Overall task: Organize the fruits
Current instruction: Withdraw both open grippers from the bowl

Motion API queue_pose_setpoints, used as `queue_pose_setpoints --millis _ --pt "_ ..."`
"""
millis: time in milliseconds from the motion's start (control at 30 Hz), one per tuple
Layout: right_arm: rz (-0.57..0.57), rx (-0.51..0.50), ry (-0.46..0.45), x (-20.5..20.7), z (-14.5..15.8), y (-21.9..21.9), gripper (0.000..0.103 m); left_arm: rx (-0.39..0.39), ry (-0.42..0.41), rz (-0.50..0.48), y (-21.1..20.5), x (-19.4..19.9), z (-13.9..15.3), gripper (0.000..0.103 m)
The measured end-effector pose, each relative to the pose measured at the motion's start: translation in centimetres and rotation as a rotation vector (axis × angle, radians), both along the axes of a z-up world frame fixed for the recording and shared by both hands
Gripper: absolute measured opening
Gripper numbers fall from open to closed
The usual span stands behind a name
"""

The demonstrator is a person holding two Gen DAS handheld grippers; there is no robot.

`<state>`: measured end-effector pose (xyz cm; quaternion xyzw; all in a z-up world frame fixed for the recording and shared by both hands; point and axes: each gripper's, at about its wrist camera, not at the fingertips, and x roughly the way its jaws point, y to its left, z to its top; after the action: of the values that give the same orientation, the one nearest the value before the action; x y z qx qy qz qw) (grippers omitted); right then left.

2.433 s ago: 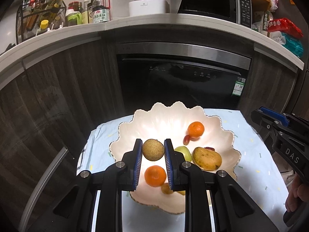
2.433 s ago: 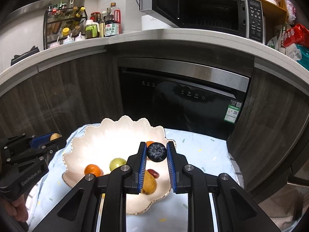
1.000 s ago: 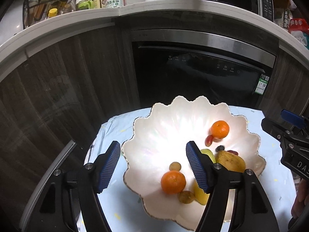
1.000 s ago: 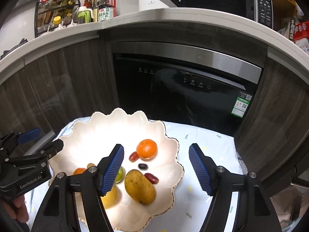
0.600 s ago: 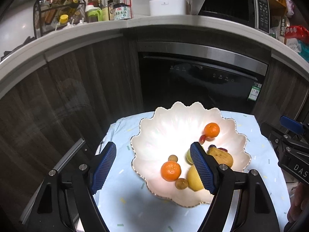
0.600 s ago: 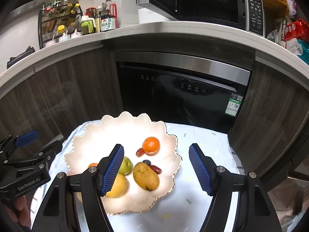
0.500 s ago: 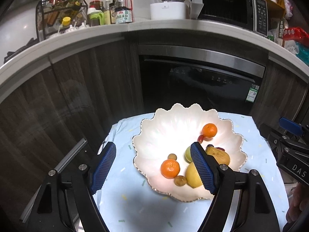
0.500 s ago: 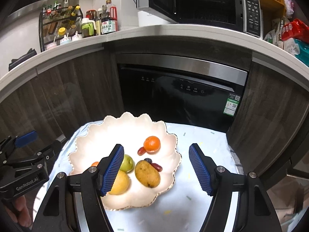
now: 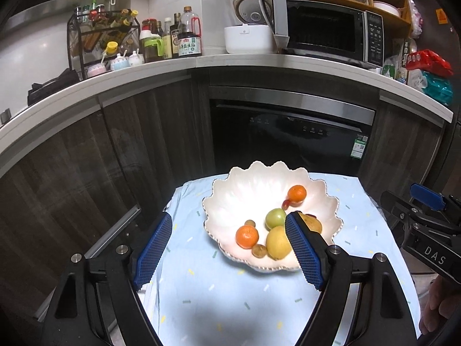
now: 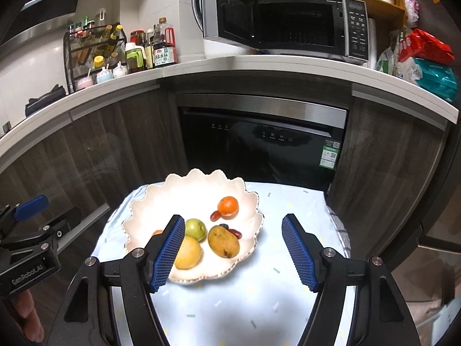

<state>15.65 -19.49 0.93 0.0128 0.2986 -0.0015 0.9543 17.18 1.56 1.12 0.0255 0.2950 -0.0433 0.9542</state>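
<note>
A white scalloped bowl (image 9: 230, 199) sits on a light blue patterned cloth (image 9: 224, 294). It holds two oranges (image 9: 247, 236), a green apple (image 9: 275, 218), a yellow fruit (image 9: 277, 242), a brown mango (image 10: 223, 241), small brown fruits (image 9: 258, 250) and dark berries (image 10: 223, 226). My left gripper (image 9: 229, 249) is open and empty, above the cloth in front of the bowl. My right gripper (image 10: 234, 249) is open and empty, above the bowl's right front. The bowl also shows in the right wrist view (image 10: 161, 201).
Dark wood cabinets and a black dishwasher (image 9: 288, 141) stand behind the small table. A white counter (image 9: 144, 75) above carries bottles, a rice cooker and an open microwave (image 10: 282, 26). The right gripper's body (image 9: 426, 230) shows at the right edge of the left view.
Both grippers opened, dropping a brown fruit and a dark berry into the bowl, then pulled back and up away from it. All fruit now lies in the bowl.
</note>
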Motion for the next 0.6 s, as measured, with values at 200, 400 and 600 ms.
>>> queue_pose_setpoints --millis 200,400,600 --pt "-0.005 0.006 -0.006 -2.9 0.4 -0.3 0.071 0.010 0.001 -0.009 -0.3 -2.9 0.2 0.081" --pt "-0.013 0.004 -0.002 -5.4 0.6 -0.5 0.071 0.009 0.005 -0.013 -0.4 -5.4 0.0 0.081" --pt "-0.015 0.002 0.002 -7.7 0.4 -0.4 0.071 -0.003 0.022 -0.011 -0.2 -7.4 -0.5 0.081"
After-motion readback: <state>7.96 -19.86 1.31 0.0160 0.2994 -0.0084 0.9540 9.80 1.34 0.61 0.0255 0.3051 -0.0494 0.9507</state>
